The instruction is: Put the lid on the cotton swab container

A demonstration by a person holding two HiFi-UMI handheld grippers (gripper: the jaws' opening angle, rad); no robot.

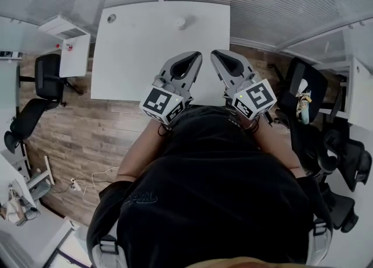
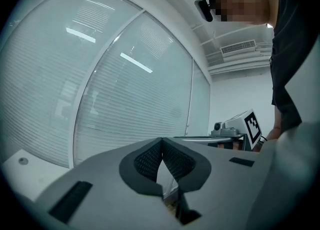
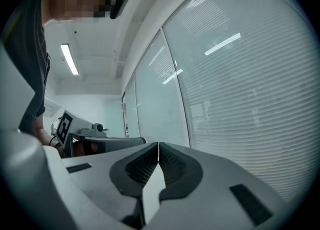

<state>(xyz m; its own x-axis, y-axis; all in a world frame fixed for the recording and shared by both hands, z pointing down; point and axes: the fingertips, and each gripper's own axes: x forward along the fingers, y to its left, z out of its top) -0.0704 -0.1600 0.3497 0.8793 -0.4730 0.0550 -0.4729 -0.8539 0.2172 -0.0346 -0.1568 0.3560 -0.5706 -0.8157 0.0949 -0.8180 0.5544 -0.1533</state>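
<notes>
Both grippers hang side by side in front of my chest, over the near edge of a white table [image 1: 134, 57]. The left gripper [image 1: 195, 56] is shut with nothing in it; its jaws meet tip to tip in the left gripper view [image 2: 161, 140]. Beside it the right gripper [image 1: 214, 54] is shut and empty too, its jaws closed in the right gripper view [image 3: 158, 144]. Far across the table lie a small round object [image 1: 111, 18] at the left corner and a small whitish object [image 1: 181, 22] near the middle. They are too small to tell which is lid or container.
Black office chairs stand left [image 1: 48, 77] and right [image 1: 306, 86] of the table. A small white cabinet [image 1: 73, 51] sits at the table's left. Glass walls with blinds [image 2: 110, 74] close the room beyond the table. The floor is wood-patterned [image 1: 87, 133].
</notes>
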